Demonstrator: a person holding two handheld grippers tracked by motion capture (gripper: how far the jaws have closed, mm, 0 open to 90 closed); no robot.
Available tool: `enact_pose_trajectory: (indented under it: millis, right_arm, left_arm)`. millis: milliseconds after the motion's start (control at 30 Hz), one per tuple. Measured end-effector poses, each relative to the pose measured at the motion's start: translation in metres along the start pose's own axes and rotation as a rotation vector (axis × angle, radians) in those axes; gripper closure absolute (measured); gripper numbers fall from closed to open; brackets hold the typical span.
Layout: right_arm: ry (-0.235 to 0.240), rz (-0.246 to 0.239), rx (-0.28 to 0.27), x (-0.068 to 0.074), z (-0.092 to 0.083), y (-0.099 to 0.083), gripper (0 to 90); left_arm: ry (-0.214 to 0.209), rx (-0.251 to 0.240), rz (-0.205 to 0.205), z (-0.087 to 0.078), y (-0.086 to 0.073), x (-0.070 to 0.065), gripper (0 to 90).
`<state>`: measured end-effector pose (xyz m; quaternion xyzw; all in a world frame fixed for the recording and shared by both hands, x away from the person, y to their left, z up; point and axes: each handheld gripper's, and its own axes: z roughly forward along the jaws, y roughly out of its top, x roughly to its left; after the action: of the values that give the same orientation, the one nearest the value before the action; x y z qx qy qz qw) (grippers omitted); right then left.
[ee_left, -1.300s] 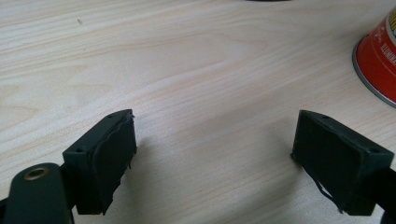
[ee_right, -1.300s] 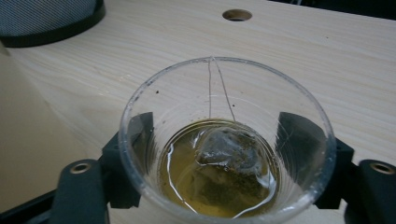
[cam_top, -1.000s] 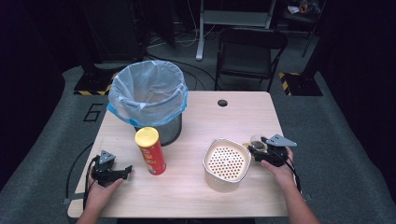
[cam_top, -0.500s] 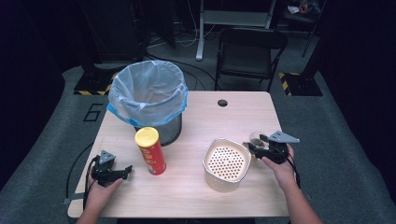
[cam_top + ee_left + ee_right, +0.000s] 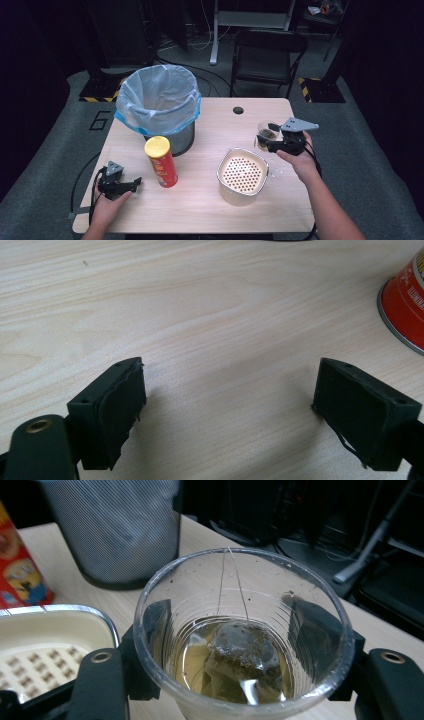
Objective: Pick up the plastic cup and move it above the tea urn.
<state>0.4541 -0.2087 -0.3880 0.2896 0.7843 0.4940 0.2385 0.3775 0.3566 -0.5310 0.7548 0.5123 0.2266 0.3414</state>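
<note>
The right gripper (image 5: 270, 140) has its jaws clamped on a clear plastic cup (image 5: 244, 635), one black pad on each side of the wall, and those jaws have just been closing in on it. The cup hangs in the air above the worktop (image 5: 210, 210), just beside the far right corner of the white strainer basket (image 5: 243, 175). In it lies a used teabag (image 5: 240, 655) in a shallow pool of brown tea.

My guess is the cup is about to be tipped over the basket so the tea drains and the bag stays behind. To do that well, I would keep the cup upright until its rim is well over the holes, then roll the wrist slowly; the wall is thin, so a harder squeeze may buckle it and slop the tea.

The left gripper (image 5: 125, 185) rests on the worktop near the red crisp can (image 5: 161, 162), jaws wide apart with nothing between them.

The high view gives the layout: the wire bin with its blue liner (image 5: 157, 102) behind the can, the basket in front of the cup. The right gripper view gives what that one cannot: the teabag's string running up the inner wall, the tea level, and the pads seen through the plastic.
</note>
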Motion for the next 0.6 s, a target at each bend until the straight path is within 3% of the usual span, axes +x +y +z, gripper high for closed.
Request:
enact_pose_trajectory:
  millis: [267,400,600]
  right_arm:
    - [0.08,-0.048,-0.046,0.004,0.01,0.026,34.8]
    - [0.081,-0.084,-0.041,0.005,0.016,0.026,35.3]
    - [0.084,-0.09,-0.025,0.006,0.021,0.017,35.9]
  left_arm:
    - [0.0,0.0,0.0,0.0,0.0,0.0,13.0]
    - [0.0,0.0,0.0,0.0,0.0,0.0,13.0]
    - [0.0,0.0,0.0,0.0,0.0,0.0,13.0]
